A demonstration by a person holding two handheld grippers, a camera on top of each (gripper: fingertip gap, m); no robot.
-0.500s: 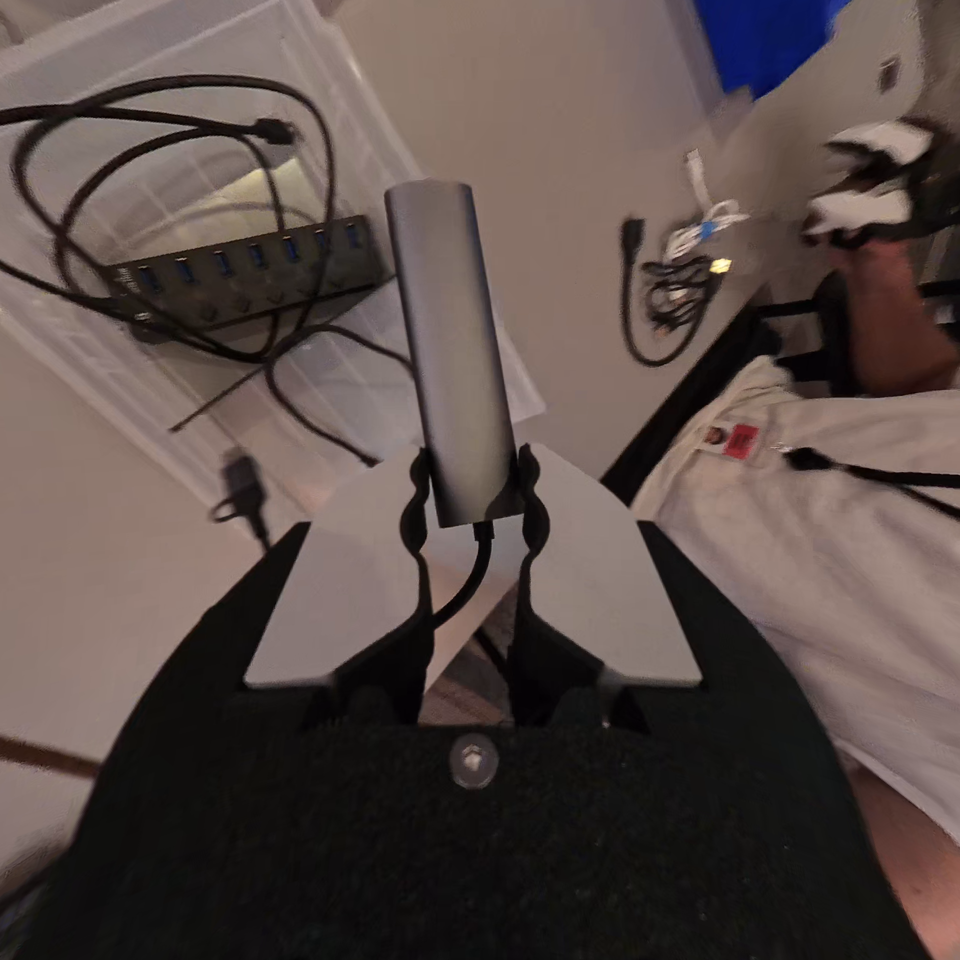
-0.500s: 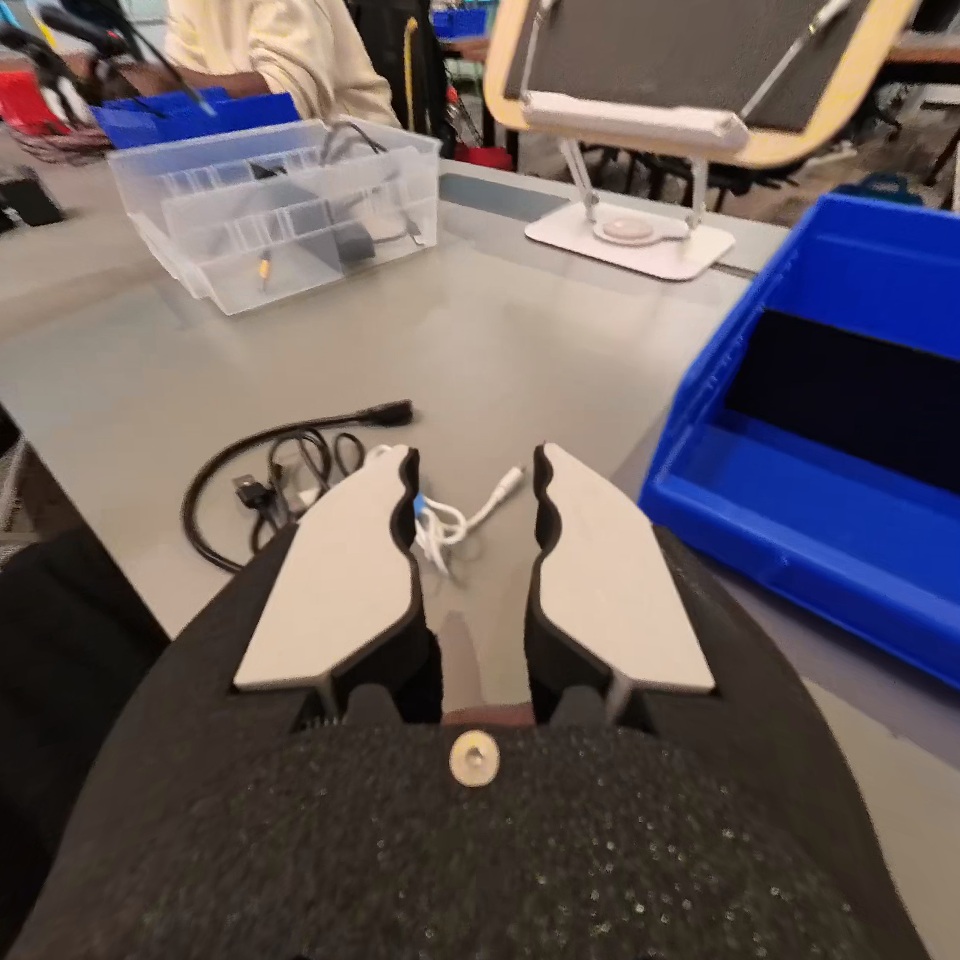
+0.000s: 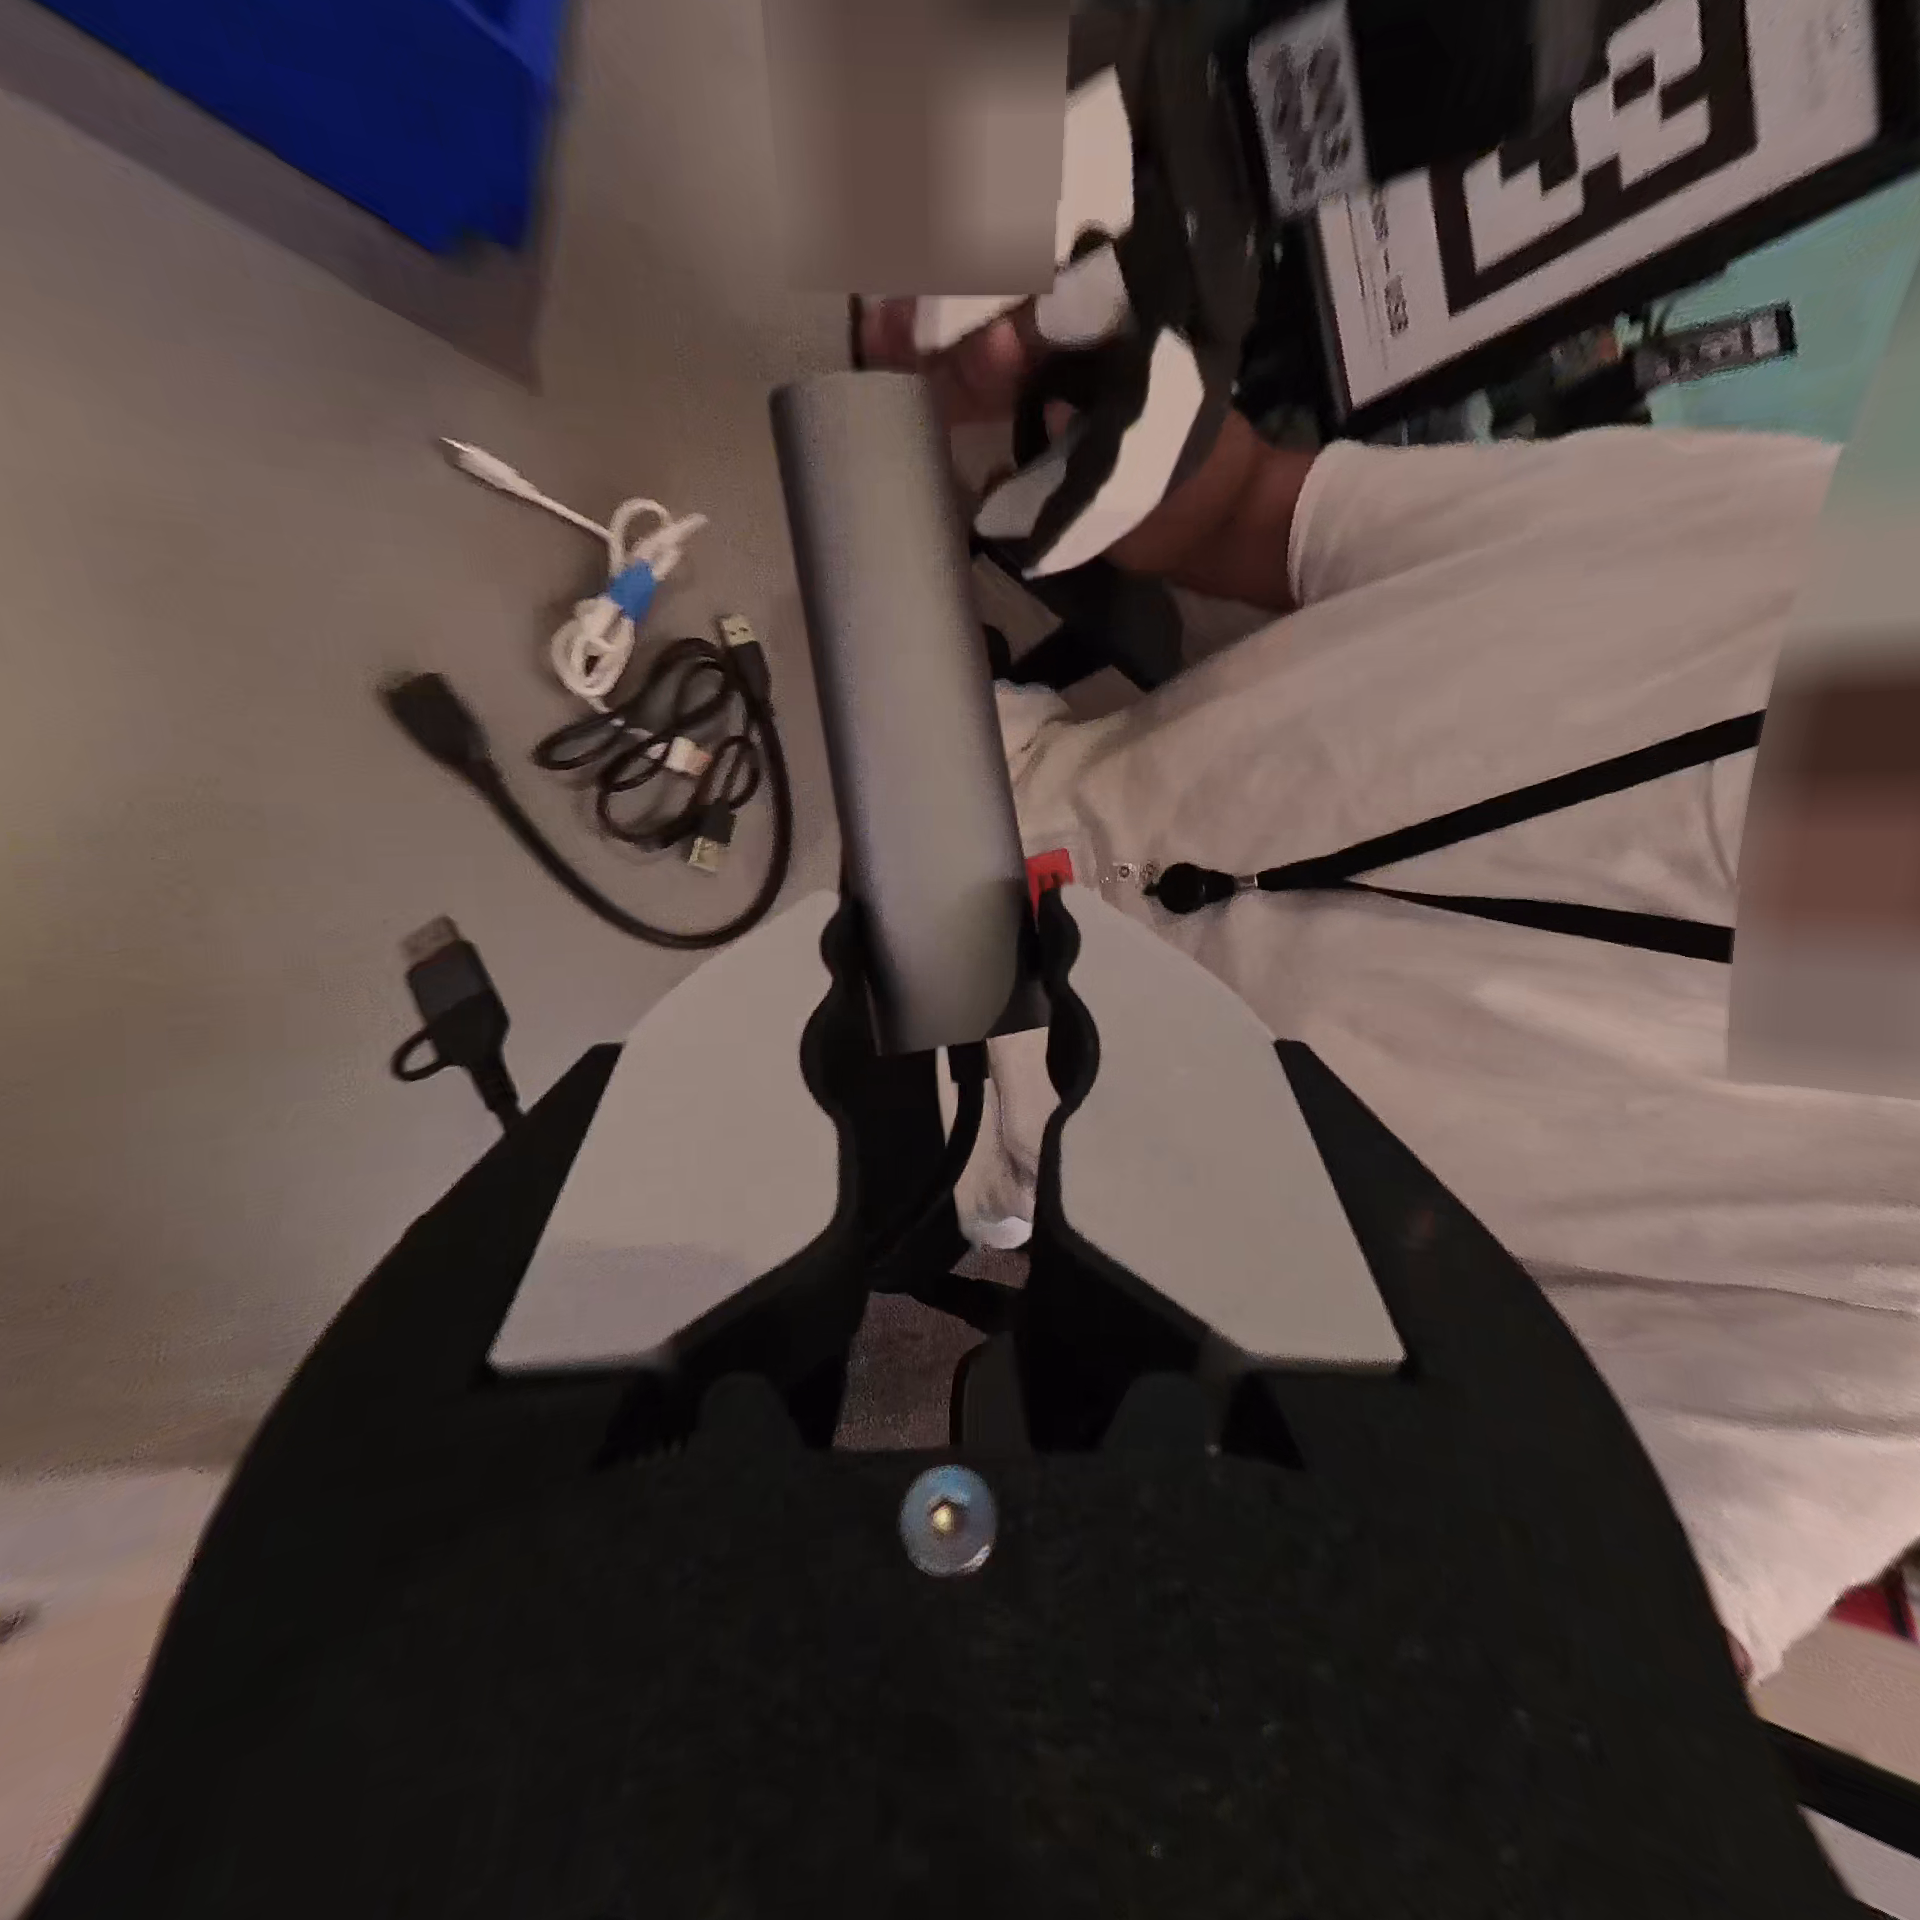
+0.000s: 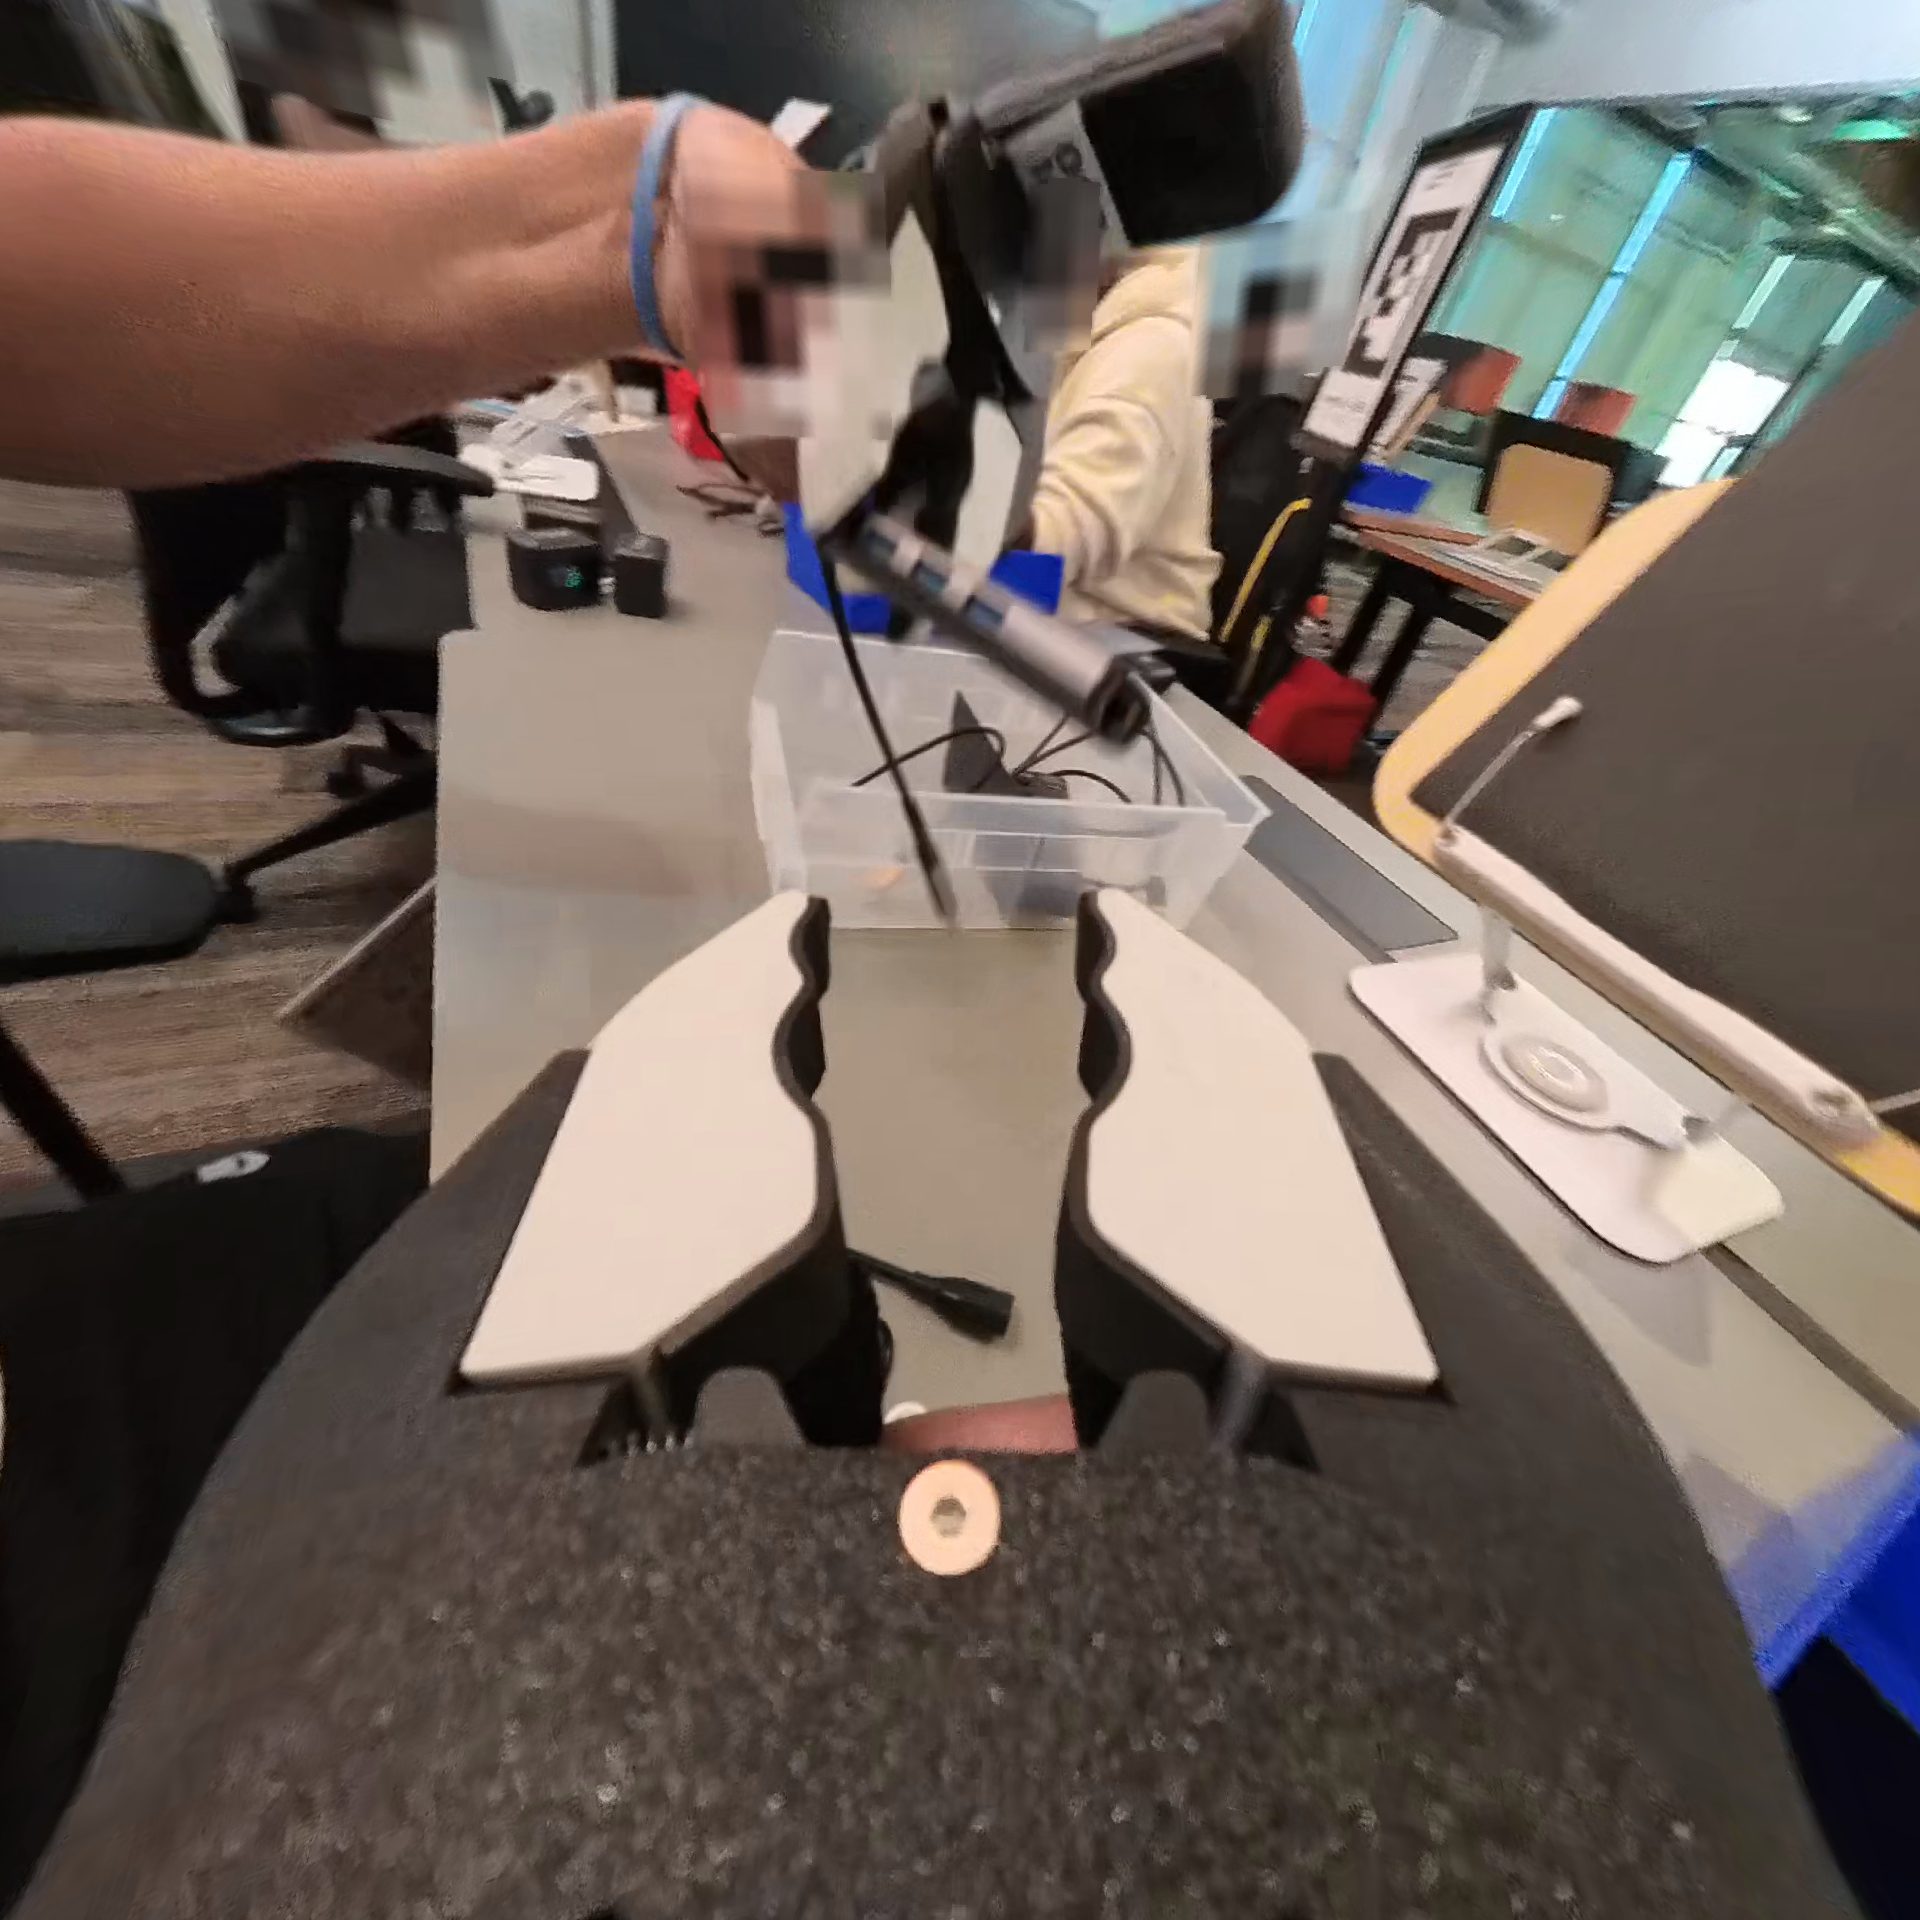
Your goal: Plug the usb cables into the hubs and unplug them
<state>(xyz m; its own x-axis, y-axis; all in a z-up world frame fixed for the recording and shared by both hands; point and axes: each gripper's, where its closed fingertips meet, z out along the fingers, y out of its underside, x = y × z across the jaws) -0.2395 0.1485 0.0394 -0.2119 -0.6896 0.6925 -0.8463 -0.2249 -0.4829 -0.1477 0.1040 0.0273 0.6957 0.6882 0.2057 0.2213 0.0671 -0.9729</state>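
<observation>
The left gripper [image 3: 940,997] has swung the grey hub [image 3: 899,707] off the clear bin [image 4: 997,821] toward the cables [image 3: 665,748] near the table's front edge, jaws pinching its tail end; the right gripper [image 4: 951,977], jaws spread and empty, has lifted away, so plugging looks imminent.

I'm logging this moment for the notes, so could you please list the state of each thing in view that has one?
left gripper: shut on the grey hub.
grey hub: lifted off the table, ports empty, own cord hanging.
right gripper: open, empty.
white cable: bundled, lying on the table, unplugged.
black cables: coiled on the table, unplugged.
clear bin: open, cables inside.
</observation>
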